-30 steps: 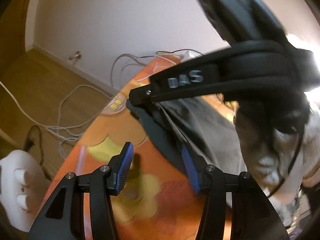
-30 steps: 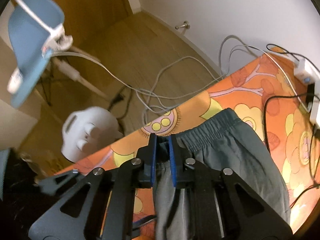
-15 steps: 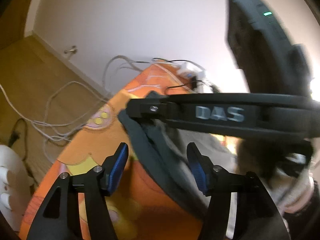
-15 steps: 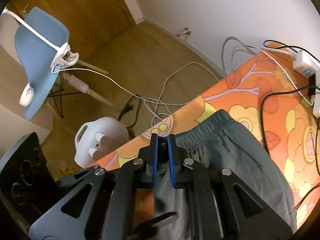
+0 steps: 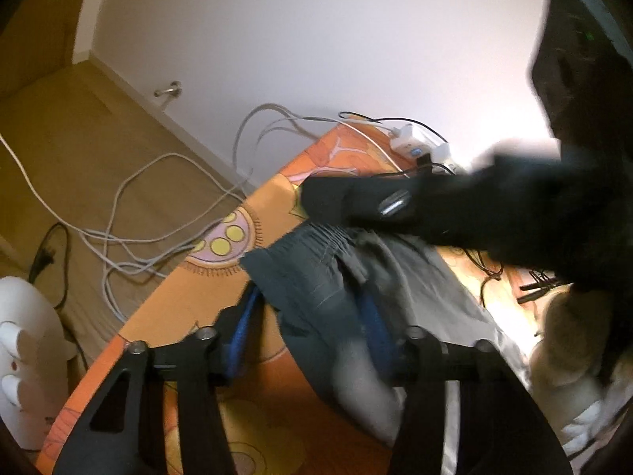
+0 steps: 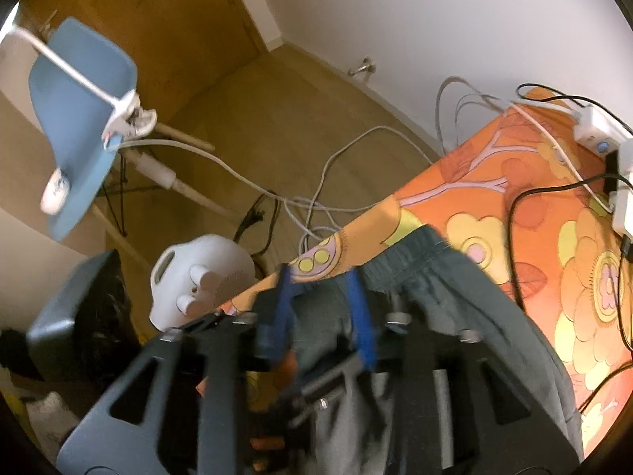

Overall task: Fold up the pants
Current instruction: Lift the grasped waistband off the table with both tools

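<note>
The grey-green pants [image 6: 455, 301] lay on the orange flowered tablecloth [image 6: 554, 237], their gathered elastic waistband [image 5: 316, 237] near the table's edge and the legs running back toward the person. In the left wrist view a corner of the waistband rose in a fold between the blue pads of the left gripper [image 5: 308, 316]; its jaws had just been closing with the cloth between them, though blur hid whether the pads pressed on it. The right gripper [image 6: 322, 301] stood over the waistband at the table's edge, and its jaws had just been opening: the blue pads stood apart with grey cloth lying between them, not pinched. In the left view its black body crossed above the pants as a dark blur. At the table's far corner sat a white power strip [image 6: 593, 130] with black and white cables. Below the edge, on the wooden floor, were a white fan heater [image 6: 198, 277], loose grey cords [image 5: 138, 237] and a blue chair [image 6: 79, 126].
</note>
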